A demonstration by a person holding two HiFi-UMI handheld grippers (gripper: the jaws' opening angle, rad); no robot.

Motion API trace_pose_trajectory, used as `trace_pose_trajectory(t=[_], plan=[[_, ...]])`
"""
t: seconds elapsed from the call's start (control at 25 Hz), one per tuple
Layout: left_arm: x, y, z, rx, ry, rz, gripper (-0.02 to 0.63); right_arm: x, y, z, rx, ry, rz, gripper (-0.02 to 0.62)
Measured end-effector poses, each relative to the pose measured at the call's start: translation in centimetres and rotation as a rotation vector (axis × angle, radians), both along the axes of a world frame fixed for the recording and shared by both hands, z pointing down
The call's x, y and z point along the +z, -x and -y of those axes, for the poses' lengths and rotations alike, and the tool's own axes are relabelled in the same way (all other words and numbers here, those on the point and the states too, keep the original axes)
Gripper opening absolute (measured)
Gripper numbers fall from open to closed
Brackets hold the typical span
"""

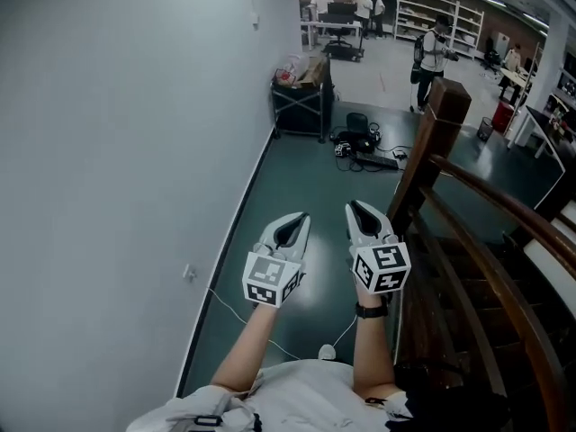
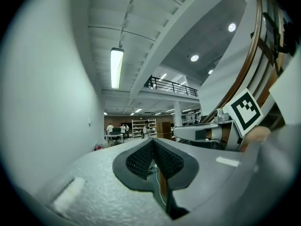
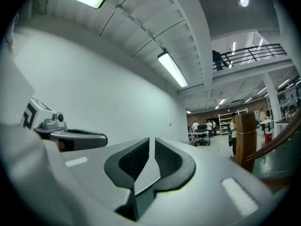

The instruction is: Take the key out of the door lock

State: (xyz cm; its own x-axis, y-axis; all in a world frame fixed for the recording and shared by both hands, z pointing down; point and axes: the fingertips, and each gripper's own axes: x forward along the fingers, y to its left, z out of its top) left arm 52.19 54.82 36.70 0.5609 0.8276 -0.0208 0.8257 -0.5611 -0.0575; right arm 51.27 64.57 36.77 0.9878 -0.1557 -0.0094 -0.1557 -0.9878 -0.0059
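No key and no door lock show in any view. In the head view both grippers are held out over the dark green floor, side by side and pointing away from me. My left gripper (image 1: 297, 219) is shut, its ribbed pads (image 2: 141, 157) meeting with nothing between them. My right gripper (image 1: 357, 207) stands just to its right, near the wooden stair post (image 1: 432, 142). In the right gripper view its jaws (image 3: 152, 142) show a narrow gap, and only the white wall appears through it. Neither gripper holds anything.
A plain white wall (image 1: 108, 151) runs along the left. A dark wooden stair railing (image 1: 486, 241) closes off the right. Ahead stand a black cart (image 1: 301, 102), cables and gear on the floor (image 1: 364, 147), and a person (image 1: 432, 57). A white cable (image 1: 234, 309) lies near the wall's base.
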Motion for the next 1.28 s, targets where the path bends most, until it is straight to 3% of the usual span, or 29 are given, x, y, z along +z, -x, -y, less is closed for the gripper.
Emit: trace_pose_trajectory(t=[0.24, 0.56, 1.0, 1.08, 1.28], plan=[[1.6, -1.2, 10.8, -0.135, -0.008, 0.048, 0.000, 1.0, -1.9, 11.6, -0.181, -0.033, 0.014, 0.029], [4.0, 0.0, 25.8, -0.345, 0.025, 0.102, 0.001, 2.6, -2.3, 27.5, -0.417, -0.008, 0.058, 0.015], [4.9, 2.0, 45.2, -0.760, 0.066, 0.108, 0.002, 3.2, -1.8, 51.0, -0.911, 0.038, 0.060, 0.003], [5.5, 3.1, 47.0, -0.860, 0.071, 0.100, 0.001, 4.1, -1.0, 53.6, -1.025, 0.042, 0.063, 0.003], [4.7, 8.5, 57.8, -1.254, 0.071, 0.060, 0.002, 3.6, 2.5, 65.8, -1.359, 0.093, -0.015, 0.005]])
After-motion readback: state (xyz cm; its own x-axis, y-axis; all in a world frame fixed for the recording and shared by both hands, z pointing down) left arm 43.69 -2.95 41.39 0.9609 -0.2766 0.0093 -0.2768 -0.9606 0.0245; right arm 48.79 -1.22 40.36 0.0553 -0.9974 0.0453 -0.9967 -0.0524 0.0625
